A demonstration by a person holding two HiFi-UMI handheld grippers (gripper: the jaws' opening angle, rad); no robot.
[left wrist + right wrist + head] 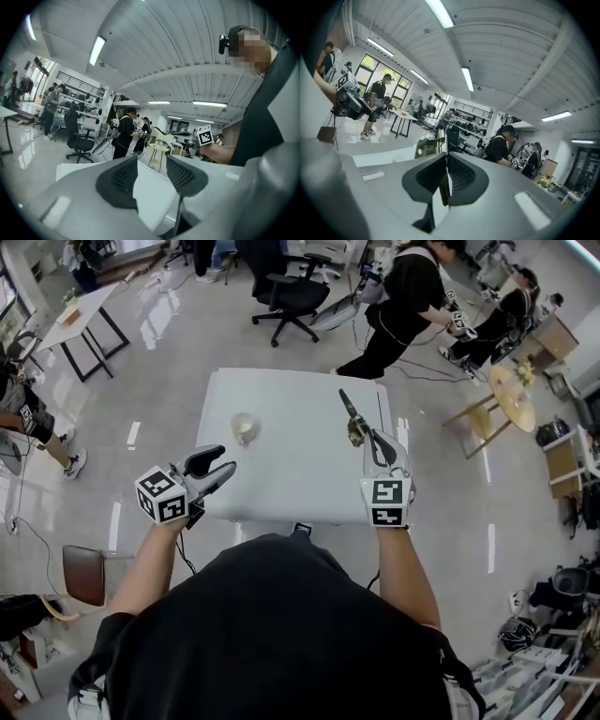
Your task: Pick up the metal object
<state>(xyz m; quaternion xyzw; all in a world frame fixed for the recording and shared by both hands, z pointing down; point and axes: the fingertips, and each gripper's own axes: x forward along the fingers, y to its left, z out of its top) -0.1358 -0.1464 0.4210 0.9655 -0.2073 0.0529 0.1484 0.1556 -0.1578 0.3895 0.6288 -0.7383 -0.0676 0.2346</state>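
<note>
The metal object is a brass-coloured hinge-like piece with a flat plate and a dark end. It is held up over the right side of the white table. My right gripper is shut on its near end. In the right gripper view the plate sticks out edge-on past the fingers, clamped by the right gripper. My left gripper hovers at the table's front left edge, open with nothing between its fingers. In the left gripper view its jaws stand apart over the table.
A small pale round cup stands on the table's left half. A black office chair and several people are beyond the far edge. A round wooden side table is at the right, a brown chair at the near left.
</note>
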